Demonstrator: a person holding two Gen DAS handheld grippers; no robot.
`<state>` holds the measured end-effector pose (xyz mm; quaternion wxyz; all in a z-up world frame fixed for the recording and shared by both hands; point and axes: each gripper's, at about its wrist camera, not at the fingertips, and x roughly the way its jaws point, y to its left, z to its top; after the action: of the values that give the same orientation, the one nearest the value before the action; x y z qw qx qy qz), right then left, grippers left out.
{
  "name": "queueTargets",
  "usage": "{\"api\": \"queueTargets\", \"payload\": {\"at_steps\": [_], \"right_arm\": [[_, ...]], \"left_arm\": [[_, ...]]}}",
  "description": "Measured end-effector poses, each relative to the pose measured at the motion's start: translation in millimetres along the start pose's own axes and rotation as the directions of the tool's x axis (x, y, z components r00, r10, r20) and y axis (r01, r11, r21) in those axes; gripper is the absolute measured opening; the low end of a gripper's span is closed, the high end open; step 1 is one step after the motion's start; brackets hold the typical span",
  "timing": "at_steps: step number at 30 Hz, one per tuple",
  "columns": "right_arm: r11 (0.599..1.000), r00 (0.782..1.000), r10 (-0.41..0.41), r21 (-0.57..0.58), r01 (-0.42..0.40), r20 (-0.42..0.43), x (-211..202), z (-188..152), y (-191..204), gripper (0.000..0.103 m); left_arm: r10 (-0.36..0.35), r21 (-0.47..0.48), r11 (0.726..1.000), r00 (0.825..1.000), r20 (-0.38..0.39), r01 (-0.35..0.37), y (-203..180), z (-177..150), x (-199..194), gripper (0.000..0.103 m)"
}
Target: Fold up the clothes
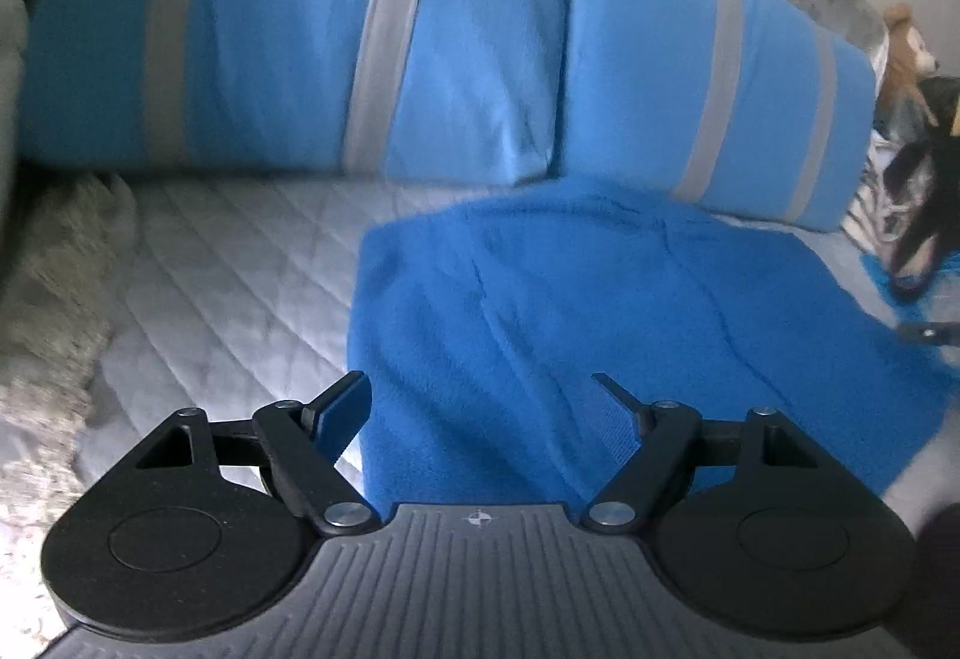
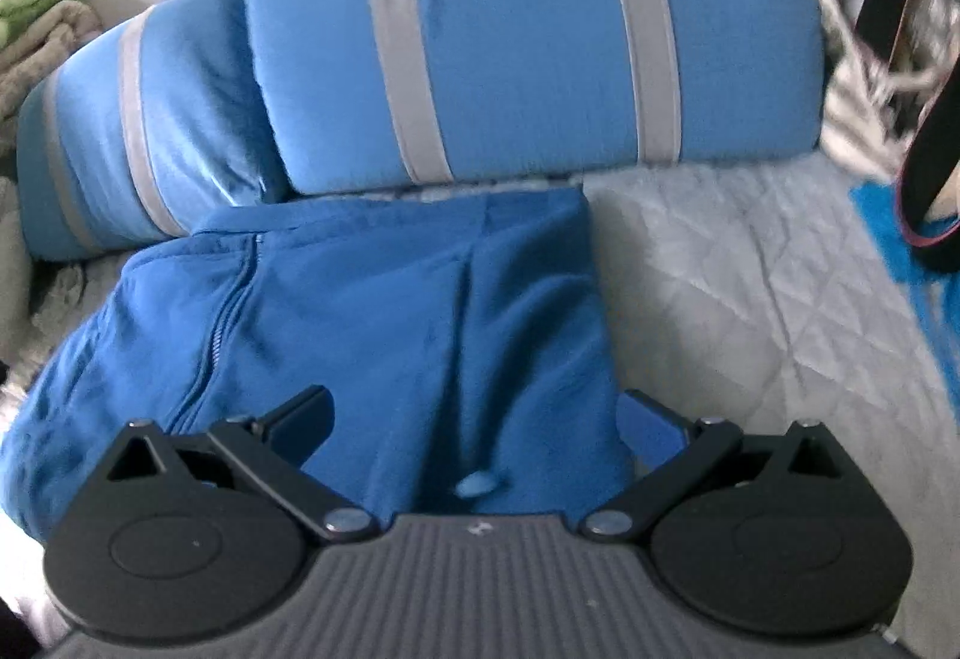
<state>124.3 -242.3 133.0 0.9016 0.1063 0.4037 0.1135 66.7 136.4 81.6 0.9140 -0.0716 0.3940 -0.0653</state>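
Observation:
A blue zip-up fleece garment [image 1: 600, 311] lies folded on the grey quilted bed cover [image 1: 228, 263]. In the right wrist view the garment [image 2: 372, 323] shows its zip running down the left part. My left gripper [image 1: 483, 398] hovers open over the garment's near left edge, its left finger [image 1: 348, 407] at that edge, and its pads do not press the cloth. My right gripper [image 2: 480, 410] is open wide over the garment's near right part. Blue cloth fills the gap between its fingers, and the pads do not squeeze it.
Two light blue pillows with grey stripes [image 1: 312, 35] [image 2: 540, 29] lie right behind the garment. A beige fuzzy blanket [image 1: 54, 263] is at the left. A stuffed toy [image 1: 906, 53] and dark clutter are at the far right, with a black strap [image 2: 936, 149].

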Motion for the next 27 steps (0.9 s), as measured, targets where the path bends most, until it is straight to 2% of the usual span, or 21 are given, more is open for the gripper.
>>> {"api": "queueTargets", "payload": {"at_steps": [2, 5, 8, 10, 13, 17, 20, 21, 24, 27], "right_arm": [[0.998, 0.998, 0.04, 0.056, -0.037, -0.051, 12.7, 9.9, -20.3, 0.103], [0.985, 0.988, 0.105, 0.148, -0.088, -0.113, 32.5, 18.6, -48.9, 0.103], [0.961, 0.967, 0.194, 0.229, -0.153, -0.168, 52.2, 21.7, -72.5, 0.103], [0.935, 0.951, 0.253, 0.297, -0.193, -0.176, 62.2, 22.1, -88.6, 0.102], [0.891, 0.919, 0.344, 0.375, -0.256, -0.191, 77.0, 20.1, -105.6, 0.102], [0.85, 0.887, 0.42, 0.425, -0.312, -0.19, 94.8, 16.0, -118.9, 0.102], [0.816, 0.864, 0.477, 0.446, -0.367, -0.161, 103.1, 15.7, -122.7, 0.102], [0.802, 0.853, 0.5, 0.452, -0.389, -0.153, 105.6, 15.8, -122.4, 0.102], [0.774, 0.815, 0.561, 0.441, -0.455, -0.144, 111.8, 19.3, -120.2, 0.101], [0.719, 0.752, 0.643, 0.448, -0.531, -0.142, 121.3, 19.5, -112.1, 0.1]], "left_arm": [[-0.059, -0.076, 0.996, 0.997, -0.044, 0.056, 21.5, 5.3, 11.9, 0.078], [-0.127, -0.201, 0.974, 0.987, -0.097, 0.105, 51.9, 8.0, 32.5, 0.078], [-0.188, -0.284, 0.949, 0.969, -0.162, 0.137, 78.5, 6.2, 59.6, 0.078], [-0.245, -0.332, 0.926, 0.956, -0.163, 0.181, 92.3, 0.9, 72.5, 0.078], [-0.368, -0.428, 0.861, 0.917, -0.155, 0.274, 109.1, -10.6, 93.0, 0.078], [-0.444, -0.463, 0.818, 0.886, -0.135, 0.34, 118.7, -17.6, 112.1, 0.078], [-0.506, -0.507, 0.762, 0.859, -0.081, 0.401, 126.4, -19.0, 120.2, 0.077], [-0.528, -0.523, 0.741, 0.846, -0.067, 0.421, 127.7, -19.1, 123.1, 0.077], [-0.565, -0.523, 0.72, 0.823, -0.061, 0.456, 123.6, -16.8, 129.3, 0.077], [-0.598, -0.511, 0.709, 0.798, -0.07, 0.486, 112.6, -14.0, 137.0, 0.077]]}}
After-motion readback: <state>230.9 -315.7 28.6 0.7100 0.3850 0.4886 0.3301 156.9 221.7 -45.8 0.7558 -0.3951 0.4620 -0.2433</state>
